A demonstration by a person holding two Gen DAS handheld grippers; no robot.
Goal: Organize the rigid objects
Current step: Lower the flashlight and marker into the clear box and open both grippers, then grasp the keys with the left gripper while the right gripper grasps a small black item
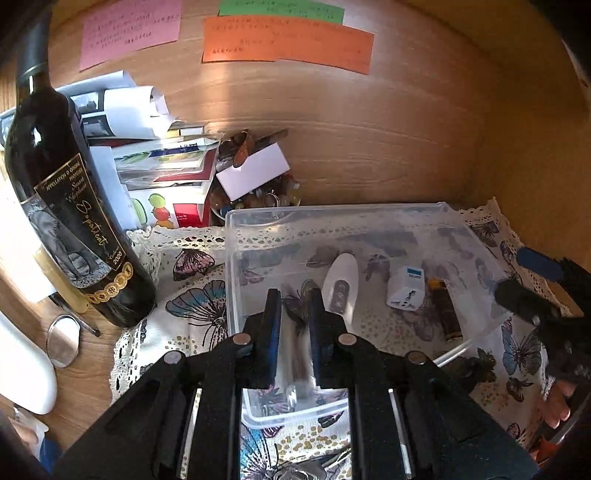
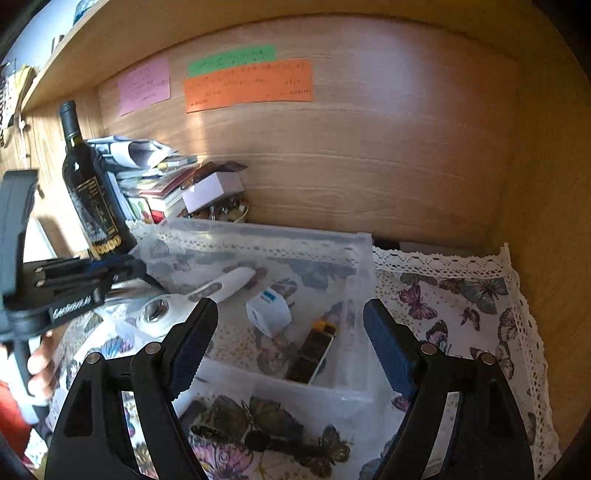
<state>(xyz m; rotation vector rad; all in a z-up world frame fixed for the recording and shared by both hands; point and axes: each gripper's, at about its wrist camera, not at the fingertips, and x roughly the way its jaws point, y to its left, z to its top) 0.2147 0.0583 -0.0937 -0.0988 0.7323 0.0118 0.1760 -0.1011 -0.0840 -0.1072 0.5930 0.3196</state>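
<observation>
The left claw (image 1: 293,295) is clenched on a small flashlight (image 1: 297,369), held over the near-left corner of the clear plastic bin (image 1: 406,212). The flashlight appears rigid, light and smooth, likely slippery; grip the barrel at mid-length. Inside the bin lie a white remote (image 1: 341,284), a white travel adapter (image 1: 405,288) and a dark lighter (image 1: 447,314). The right claw (image 2: 291,336) is released, holding nothing, above the bin.

Dark wine bottle (image 1: 70,206) stands at the desk's left edge, a messy pile of papers and booklets (image 1: 155,155) behind it. Pink (image 1: 129,31), orange (image 1: 288,44) and green notes (image 1: 280,11) stuck on the back panel. Small round mirror (image 1: 63,341) lying near the bottle.
</observation>
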